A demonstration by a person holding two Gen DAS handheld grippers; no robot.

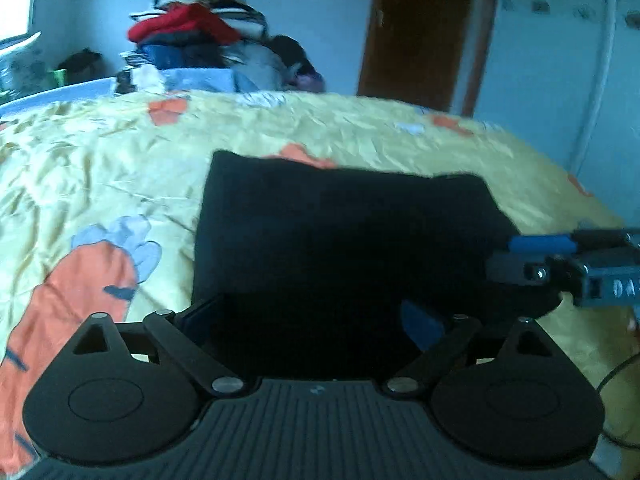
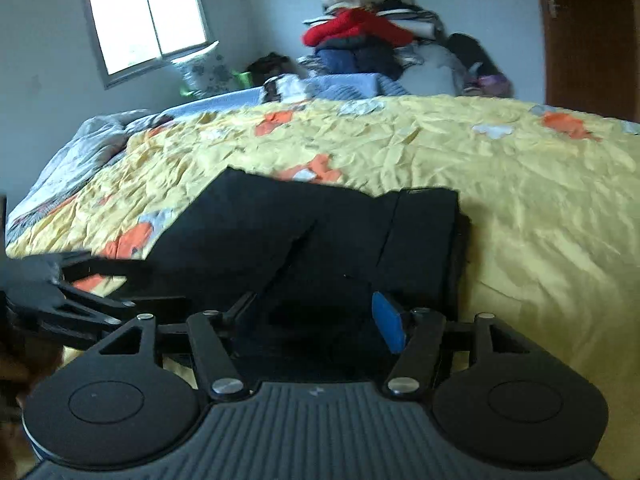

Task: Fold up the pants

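On the yellow bedspread (image 2: pixel 520 200), folded black pants (image 2: pixel 304 248) are laid flat; the left gripper (image 1: pixel 312 316) and right gripper (image 2: pixel 316 316) are held wide open above the near edge, nothing grasped.

one pants (image 1: pixel 340 232), two claws (image 1: pixel 308 316)

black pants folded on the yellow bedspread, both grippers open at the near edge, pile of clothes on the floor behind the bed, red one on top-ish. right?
One error: the clothes pile sits on the bed's far end against the wall, not the floor; the right wrist view shows it. The rest holds: pants, yellow bedspread, left gripper and right gripper open.
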